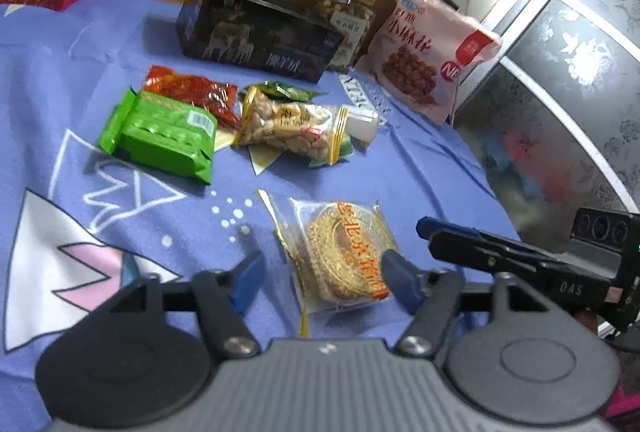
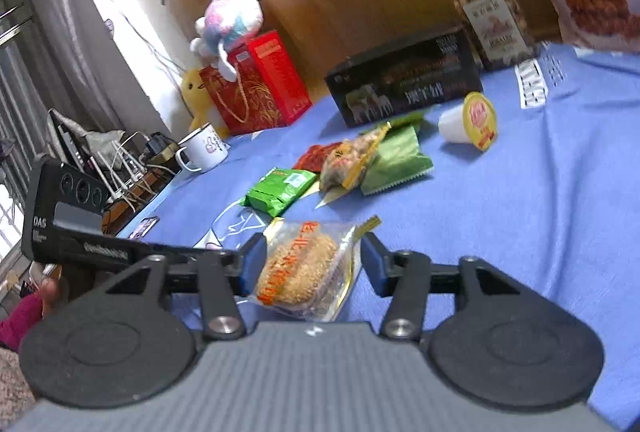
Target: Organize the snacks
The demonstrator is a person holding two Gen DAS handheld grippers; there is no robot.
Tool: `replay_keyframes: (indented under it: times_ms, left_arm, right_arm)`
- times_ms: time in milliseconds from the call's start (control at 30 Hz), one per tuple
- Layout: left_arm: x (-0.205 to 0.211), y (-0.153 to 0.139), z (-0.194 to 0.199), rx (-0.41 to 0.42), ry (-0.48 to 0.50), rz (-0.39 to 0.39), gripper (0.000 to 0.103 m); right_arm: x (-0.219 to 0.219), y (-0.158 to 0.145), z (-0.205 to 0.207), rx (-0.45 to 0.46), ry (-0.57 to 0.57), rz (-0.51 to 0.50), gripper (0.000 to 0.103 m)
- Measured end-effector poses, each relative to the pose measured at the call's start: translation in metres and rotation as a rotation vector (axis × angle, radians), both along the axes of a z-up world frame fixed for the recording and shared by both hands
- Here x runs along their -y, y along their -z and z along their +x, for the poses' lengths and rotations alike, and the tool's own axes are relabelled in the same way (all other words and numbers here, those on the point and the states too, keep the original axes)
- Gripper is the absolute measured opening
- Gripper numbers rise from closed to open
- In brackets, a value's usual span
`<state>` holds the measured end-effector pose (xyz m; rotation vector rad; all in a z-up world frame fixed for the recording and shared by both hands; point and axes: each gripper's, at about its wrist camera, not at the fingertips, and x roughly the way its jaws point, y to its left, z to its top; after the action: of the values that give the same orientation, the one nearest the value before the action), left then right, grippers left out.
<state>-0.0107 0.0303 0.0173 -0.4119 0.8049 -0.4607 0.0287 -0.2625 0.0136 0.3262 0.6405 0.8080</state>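
A mooncake in a clear gold-edged wrapper (image 1: 340,256) lies on the blue cloth (image 1: 120,43). My left gripper (image 1: 324,274) is open around it, with the left pad clear of the wrapper and the right pad at its edge. In the right wrist view the same mooncake (image 2: 304,268) lies between the pads of my right gripper (image 2: 314,262), which is also open. The right gripper's fingers (image 1: 430,228) reach in from the right. Farther back lie a green pack (image 1: 160,135), a red pack (image 1: 192,91) and a peanut pack (image 1: 288,127).
A black box (image 1: 256,31), a nut jar (image 1: 348,15) and a pink bag (image 1: 428,59) stand at the back. A jelly cup (image 2: 472,121) lies on its side. A red gift box (image 2: 256,83), a plush toy (image 2: 230,15) and a mug (image 2: 202,149) sit at the far left.
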Motion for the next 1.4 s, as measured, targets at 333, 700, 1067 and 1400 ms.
replay_keyframes:
  times_ms: [333, 700, 1067, 1400]
  left_arm:
    - [-0.007, 0.006, -0.004, -0.040, 0.046, -0.039, 0.076]
    - [0.014, 0.012, 0.011, -0.061, 0.075, -0.026, 0.070]
    - [0.020, 0.010, 0.021, -0.044, 0.072, 0.024, 0.055]
    - [0.016, -0.002, 0.021, -0.010, 0.088, 0.003, 0.054]
  right_arm:
    - [-0.012, 0.011, -0.012, 0.039, -0.085, -0.141, 0.072]
    - [-0.045, 0.019, -0.021, 0.118, -0.162, -0.222, 0.067]
    - [-0.050, 0.018, -0.019, 0.161, -0.130, -0.251, 0.042]
    - [-0.049, 0.009, -0.021, 0.222, -0.104, -0.250, 0.039]
